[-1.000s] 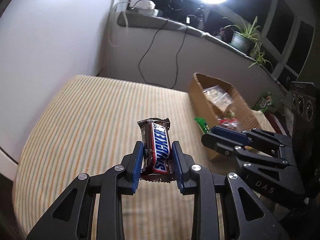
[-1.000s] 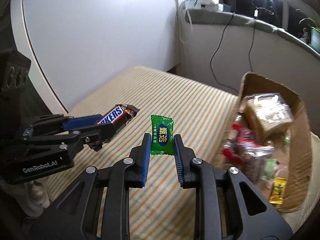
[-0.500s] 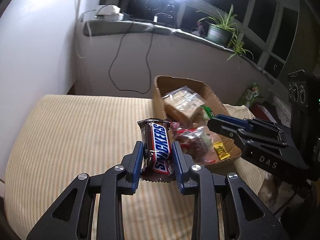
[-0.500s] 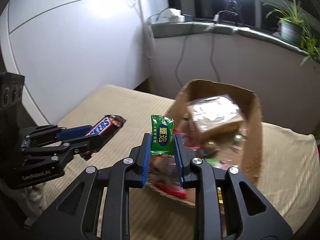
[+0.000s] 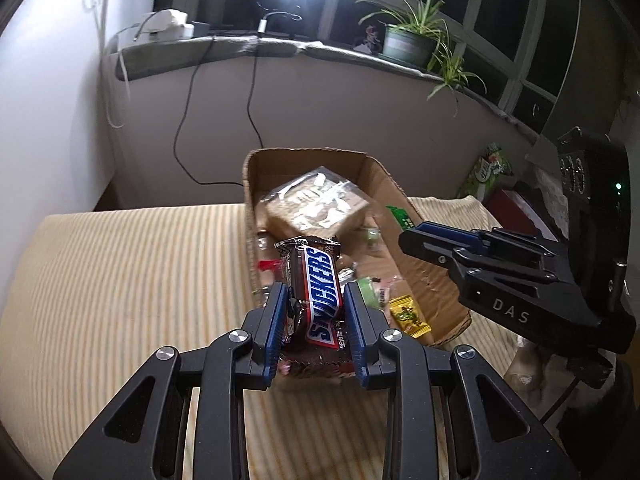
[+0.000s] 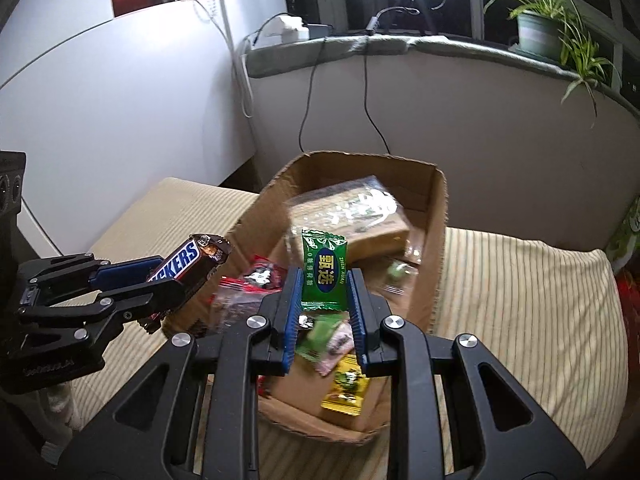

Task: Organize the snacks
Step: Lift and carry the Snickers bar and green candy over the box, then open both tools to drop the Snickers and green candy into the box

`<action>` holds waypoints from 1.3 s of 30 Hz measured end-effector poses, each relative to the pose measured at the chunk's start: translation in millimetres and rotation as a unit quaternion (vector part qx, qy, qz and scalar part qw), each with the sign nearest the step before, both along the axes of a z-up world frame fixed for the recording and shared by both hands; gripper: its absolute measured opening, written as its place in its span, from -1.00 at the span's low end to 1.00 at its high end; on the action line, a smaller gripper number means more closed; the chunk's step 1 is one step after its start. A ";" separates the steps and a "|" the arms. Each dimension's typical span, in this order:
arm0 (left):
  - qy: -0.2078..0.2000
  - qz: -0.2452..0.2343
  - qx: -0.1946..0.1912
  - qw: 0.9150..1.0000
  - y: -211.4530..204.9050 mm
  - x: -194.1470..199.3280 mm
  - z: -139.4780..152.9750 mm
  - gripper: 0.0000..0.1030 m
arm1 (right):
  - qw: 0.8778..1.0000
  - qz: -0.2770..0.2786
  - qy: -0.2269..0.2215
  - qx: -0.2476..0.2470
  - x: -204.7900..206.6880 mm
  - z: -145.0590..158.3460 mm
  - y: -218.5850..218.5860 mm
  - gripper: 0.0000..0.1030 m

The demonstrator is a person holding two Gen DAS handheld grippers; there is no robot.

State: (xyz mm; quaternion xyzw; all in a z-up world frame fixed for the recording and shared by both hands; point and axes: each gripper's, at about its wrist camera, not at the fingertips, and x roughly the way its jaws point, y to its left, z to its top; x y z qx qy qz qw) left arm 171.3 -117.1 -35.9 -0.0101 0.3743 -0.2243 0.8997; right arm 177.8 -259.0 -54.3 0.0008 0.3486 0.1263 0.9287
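My left gripper (image 5: 316, 312) is shut on a Snickers bar (image 5: 316, 288) and holds it above the near left edge of an open cardboard box (image 5: 424, 248). It shows in the right wrist view (image 6: 160, 280) with the bar (image 6: 188, 260) at the box's left wall. My right gripper (image 6: 325, 304) is shut on a green candy packet (image 6: 323, 270) and hovers over the box (image 6: 436, 240). It shows in the left wrist view (image 5: 416, 236) at the right. The box holds a clear-wrapped brown pack (image 6: 352, 216), a red packet (image 6: 260, 276) and a yellow sachet (image 6: 346, 388).
The box stands on a striped beige cushion (image 5: 120, 280). A white wall (image 6: 100, 120) is on the left. A grey ledge (image 6: 360, 48) behind carries cables, a power strip and a potted plant (image 6: 544, 28). Red and green items (image 5: 492, 176) lie beyond the cushion's right end.
Both grippers have moved right and forward with their snacks, from over the bare cushion to over the box. The box now fills the middle of both views.
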 end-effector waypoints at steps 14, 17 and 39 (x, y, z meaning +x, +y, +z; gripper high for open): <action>0.010 -0.018 0.009 1.000 -20.3 6.2 -7.0 -0.47 | 1.000 -0.011 0.014 0.008 8.5 -13.2 -18.0 -0.54; 0.011 -0.018 0.010 1.000 -20.9 7.1 -7.7 -0.47 | 1.000 -0.012 0.016 0.008 9.1 -14.4 -17.9 -0.53; 0.001 -0.015 0.008 1.000 -15.3 -2.3 -2.8 -0.45 | 1.000 -0.022 0.001 -0.007 -2.7 -4.4 -13.7 0.11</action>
